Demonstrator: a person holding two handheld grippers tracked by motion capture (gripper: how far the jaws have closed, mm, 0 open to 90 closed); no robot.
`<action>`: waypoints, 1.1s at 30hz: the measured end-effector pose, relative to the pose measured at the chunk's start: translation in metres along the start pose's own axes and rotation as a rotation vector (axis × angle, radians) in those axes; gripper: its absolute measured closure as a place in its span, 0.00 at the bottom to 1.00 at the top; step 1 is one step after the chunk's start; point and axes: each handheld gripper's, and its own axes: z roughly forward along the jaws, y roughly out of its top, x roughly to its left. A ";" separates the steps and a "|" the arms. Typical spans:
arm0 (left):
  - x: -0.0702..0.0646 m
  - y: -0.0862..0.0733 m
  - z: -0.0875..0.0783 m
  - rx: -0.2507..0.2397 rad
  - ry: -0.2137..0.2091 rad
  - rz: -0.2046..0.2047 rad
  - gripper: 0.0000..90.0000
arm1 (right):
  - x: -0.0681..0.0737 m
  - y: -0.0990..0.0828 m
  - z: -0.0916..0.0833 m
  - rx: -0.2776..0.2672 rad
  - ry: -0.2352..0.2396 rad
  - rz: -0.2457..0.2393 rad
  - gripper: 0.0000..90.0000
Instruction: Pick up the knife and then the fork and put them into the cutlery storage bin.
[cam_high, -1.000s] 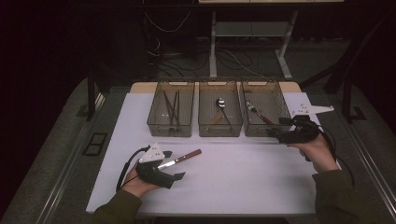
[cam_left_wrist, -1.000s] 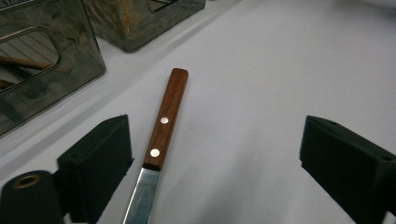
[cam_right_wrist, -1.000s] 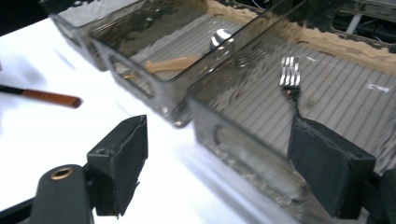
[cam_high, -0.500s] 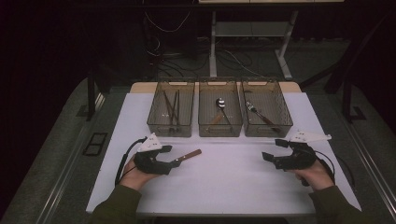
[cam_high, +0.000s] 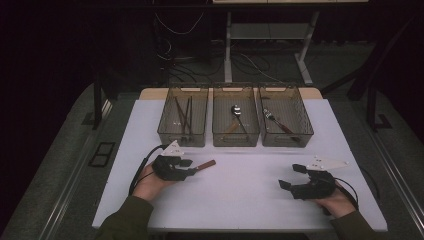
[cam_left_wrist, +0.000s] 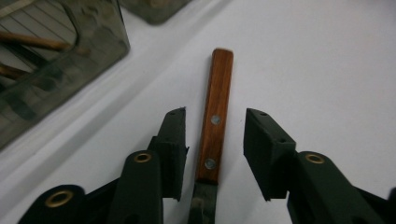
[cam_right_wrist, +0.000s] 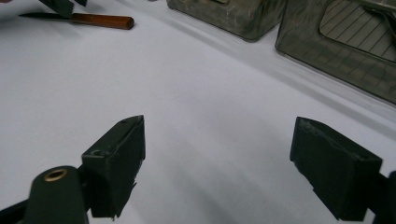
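The left gripper (cam_high: 192, 167) sits low over the white table (cam_high: 240, 200) at its near left, in front of the left bin (cam_high: 183, 121); its jaws have just been closing, with the knife (cam_high: 205, 164) between them; in the left gripper view a gap shows on each side of the wooden handle (cam_left_wrist: 215, 116), so the pads do not yet press on it and the grip is still loose. The knife lies flat on the table, just near of the left bin and a little to its right; its handle points away from the gripper toward the right and slightly far, and its blade runs back under the gripper body, mostly hidden. Two rivets show on the handle between the jaws.

The right gripper (cam_high: 291, 176) hovers low over the near right of the table, well apart from the knife; its jaws stand wide and released, with nothing but bare table between them in the right gripper view; that view also shows the knife far off at its upper left.

Three clear bins stand in a row along the far side of the table; the left bin holds chopsticks (cam_high: 184, 112); the middle bin (cam_high: 235, 120) holds a spoon (cam_high: 237, 113); the right bin (cam_high: 285, 119) holds a fork (cam_high: 274, 120). A hand grips each gripper from the near edge, sleeves showing at the bottom of the high view.
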 end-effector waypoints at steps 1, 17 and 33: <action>0.000 0.000 0.001 0.010 0.003 0.001 0.69 | 0.001 0.000 0.000 0.004 0.001 -0.002 0.20; 0.003 -0.003 0.004 0.046 -0.014 0.082 0.85 | -0.001 -0.001 0.001 0.010 0.010 -0.010 0.20; -0.015 0.009 0.000 0.059 -0.087 0.122 0.86 | -0.001 0.011 -0.001 0.051 0.168 -0.064 0.15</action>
